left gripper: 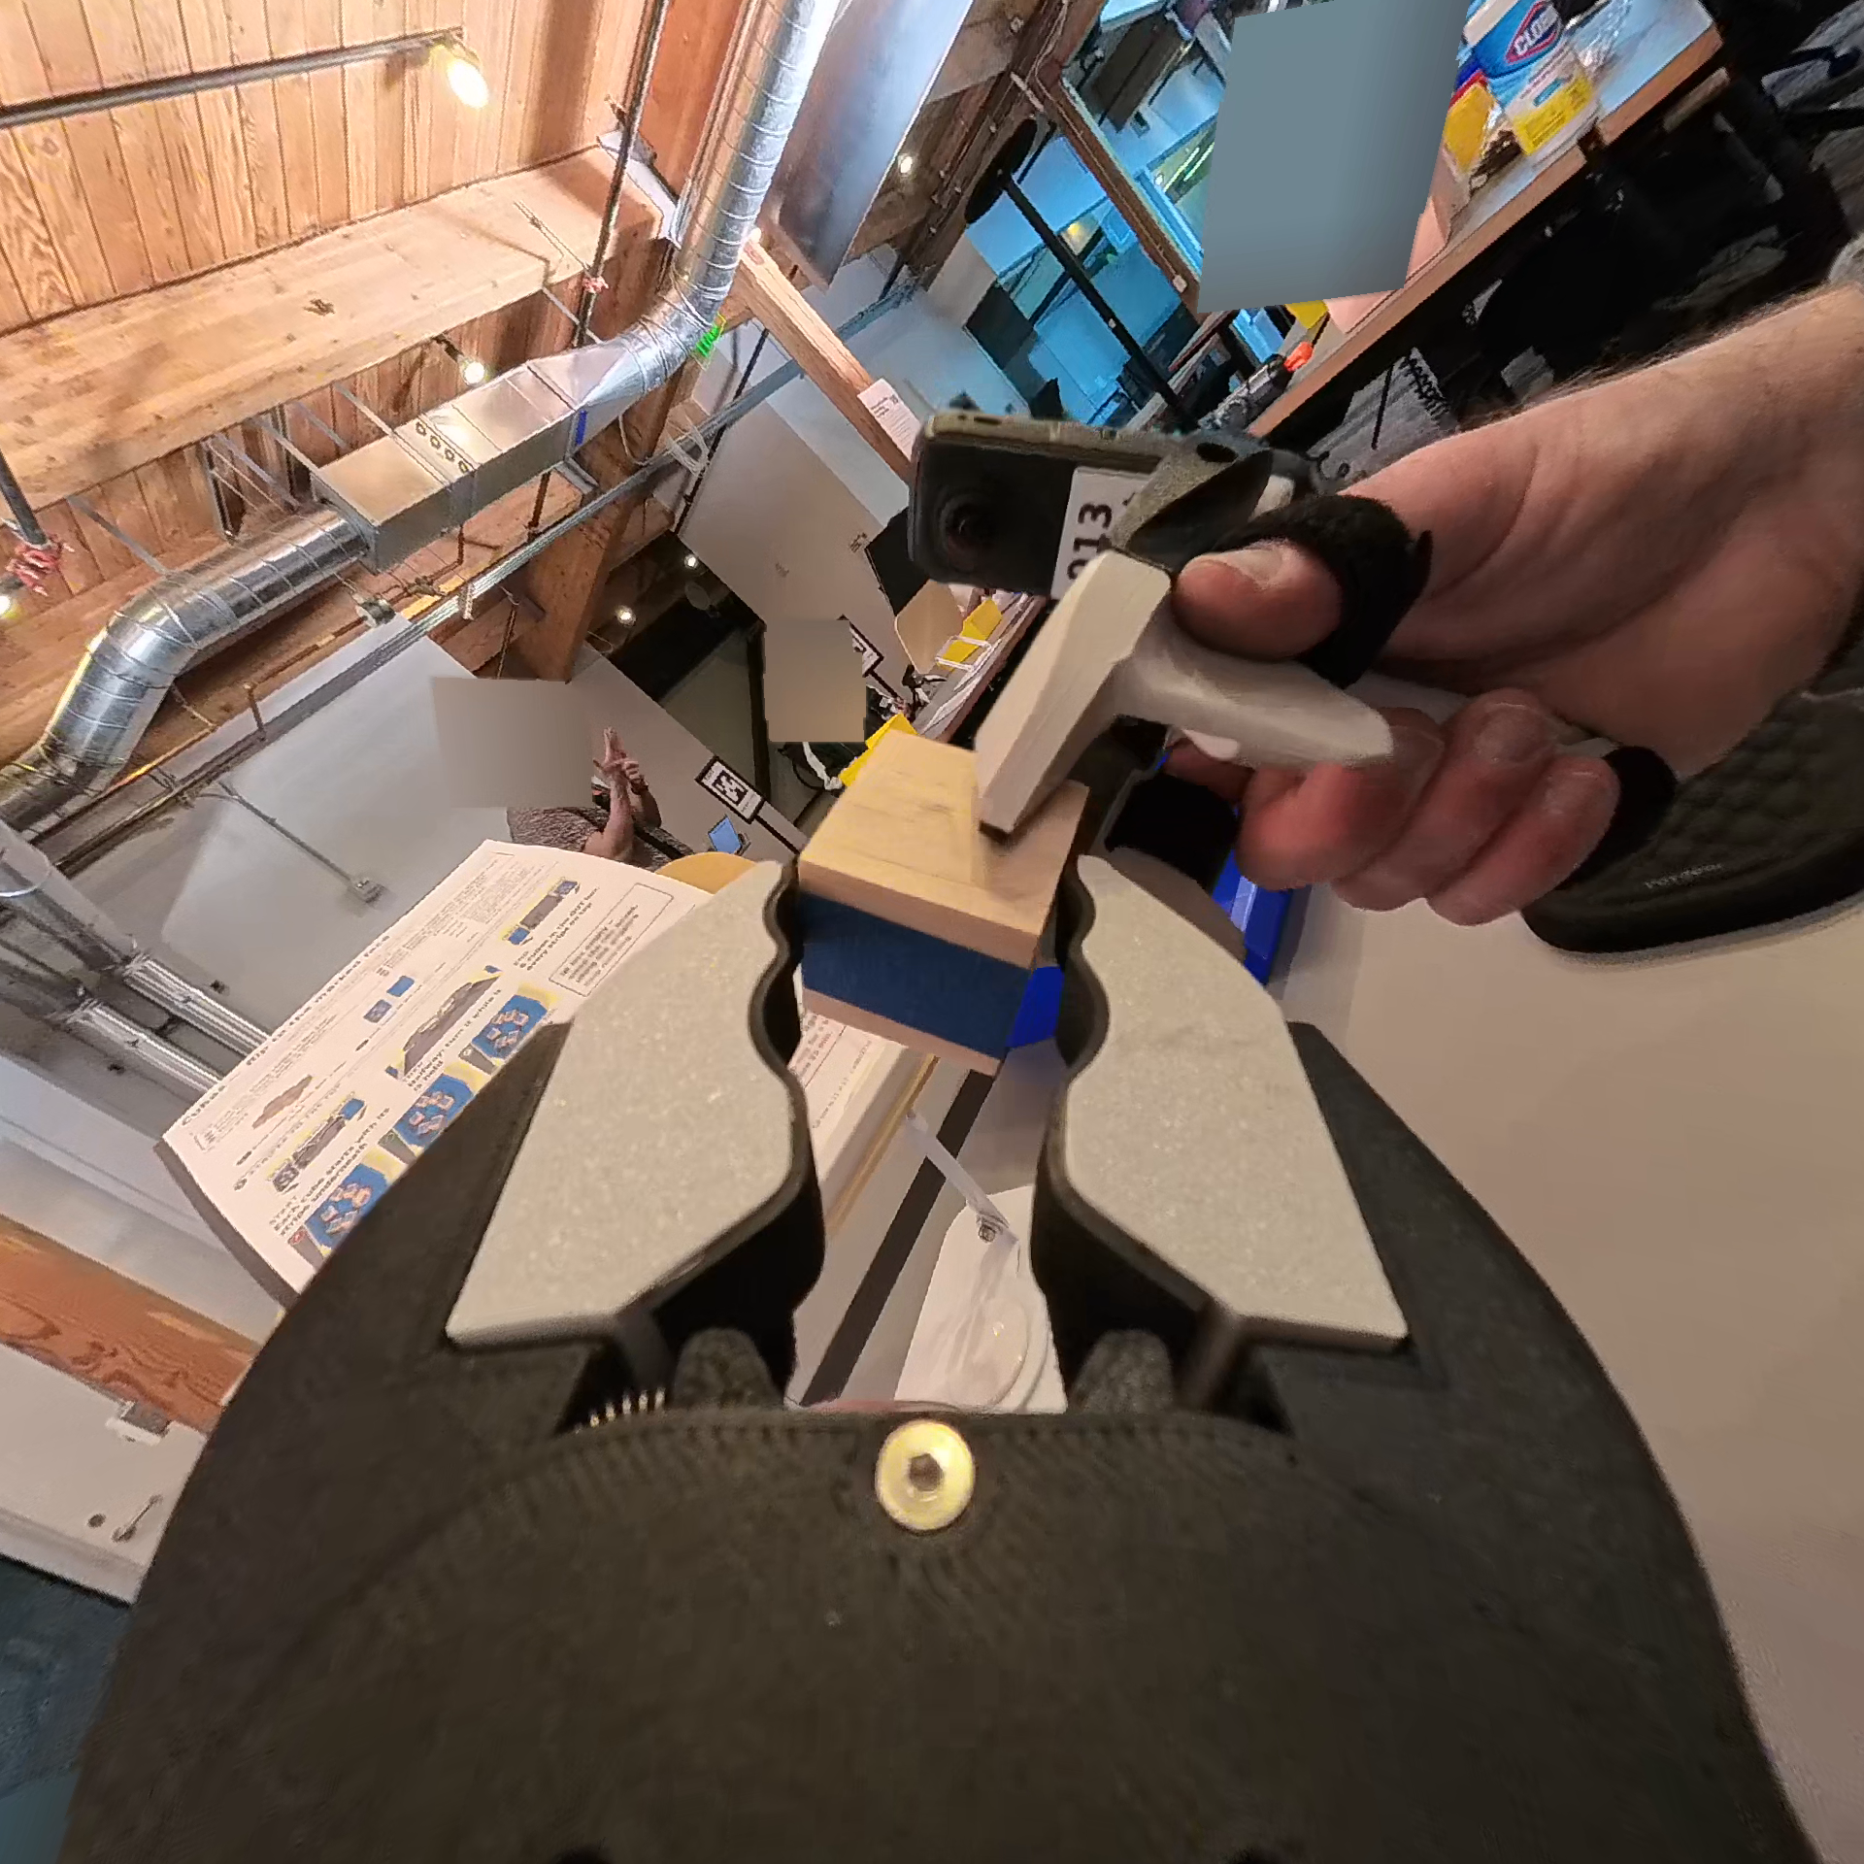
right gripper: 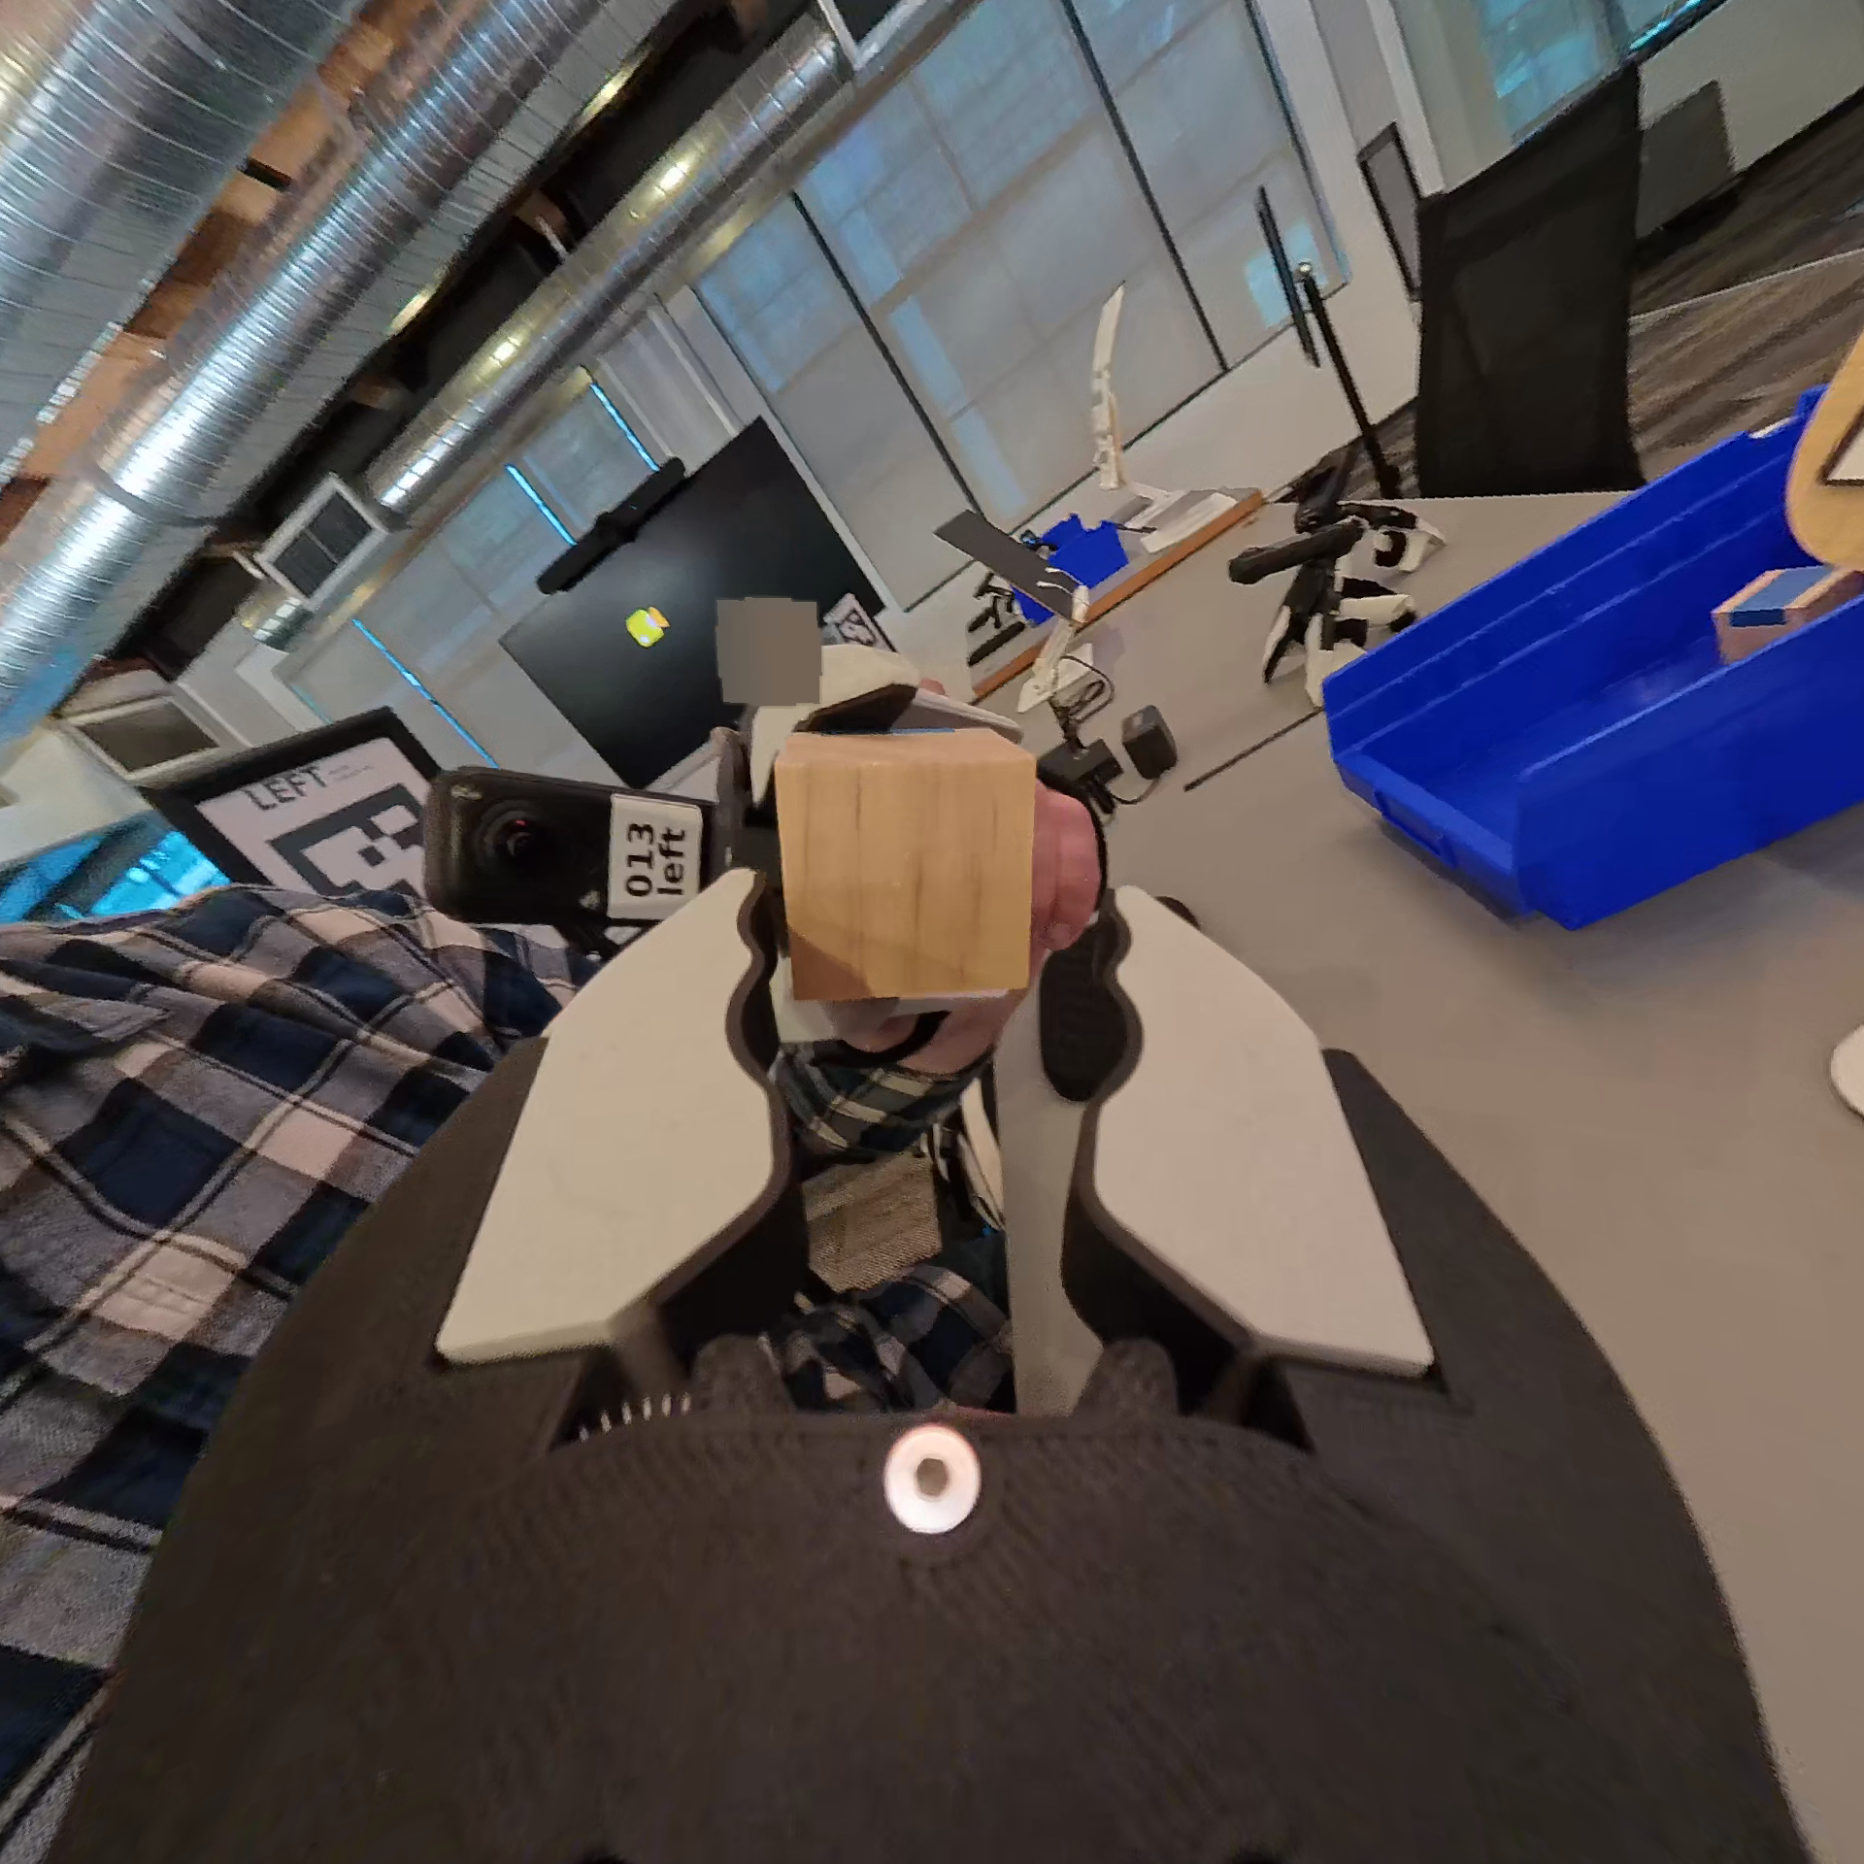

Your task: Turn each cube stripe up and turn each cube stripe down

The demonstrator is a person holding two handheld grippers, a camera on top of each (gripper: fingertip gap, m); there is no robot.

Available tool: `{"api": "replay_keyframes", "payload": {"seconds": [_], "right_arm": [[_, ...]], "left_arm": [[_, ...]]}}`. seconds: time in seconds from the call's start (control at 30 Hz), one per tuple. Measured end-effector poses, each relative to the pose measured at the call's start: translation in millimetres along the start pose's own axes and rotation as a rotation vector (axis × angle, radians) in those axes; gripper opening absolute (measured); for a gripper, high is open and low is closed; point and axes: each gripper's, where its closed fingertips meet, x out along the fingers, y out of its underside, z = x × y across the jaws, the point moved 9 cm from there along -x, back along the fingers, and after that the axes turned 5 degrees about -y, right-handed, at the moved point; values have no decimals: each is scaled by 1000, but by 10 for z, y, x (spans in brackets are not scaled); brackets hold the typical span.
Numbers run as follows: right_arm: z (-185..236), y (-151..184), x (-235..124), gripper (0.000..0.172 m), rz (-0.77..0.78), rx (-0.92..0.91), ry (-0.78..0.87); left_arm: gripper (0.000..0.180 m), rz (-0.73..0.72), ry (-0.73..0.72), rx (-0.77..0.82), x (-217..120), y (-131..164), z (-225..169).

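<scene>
Room: open workshop with a timber ceiling, silver metal ducts (left gripper: 202,646) and glass partition walls (right gripper: 1009,303).
Surface: pale grey tabletop (right gripper: 1412,1059), carrying a blue plastic bin (right gripper: 1574,746) and a printed instruction sheet (left gripper: 403,1039).
Task thing: light wooden cube with a blue stripe (left gripper: 908,857), held in the air above the tabletop, between the two tools.
Stripe: blue band (left gripper: 908,973) on the face turned back toward the left wrist camera. It runs across that face from one left finger to the other.
Far side: a plain wood face with upright grain is turned toward the right wrist camera.
Left tongs (left gripper: 928,908): closed on the wooden cube, grey fingers against two opposite faces.
Right tongs (right gripper: 928,898): spread around the same cube from the other side, with a gap showing at one finger. From the left view, a white finger (left gripper: 1049,706) rests its edge on a plain face.
Bin: a second striped cube (right gripper: 1775,615) lies inside.
</scene>
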Motion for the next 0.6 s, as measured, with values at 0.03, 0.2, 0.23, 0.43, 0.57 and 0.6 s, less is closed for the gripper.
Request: {"api": "replay_keyframes", "payload": {"seconds": [0.03,0.2,0.23,0.43,0.57,0.6], "right_arm": [[4,3,11,59,-8,10,-21],[27,22,63,45,-28,7,-60],[31,18,64,45,-25,-8,-49],[31,-184,-187,45,27,-113,164],[-251,-574,-899,46,127,-226,648],[-365,-673,-1097,45,156,-242,781]], "left_arm": [[48,-4,-5,1,0,-3,-7],[48,-19,-24,-3,8,-2,-36],[48,-22,-21,-7,9,3,-32],[48,-9,-28,28,-5,81,82],[21,60,-70,19,-88,223,370],[13,69,-73,0,-115,268,438]]}}
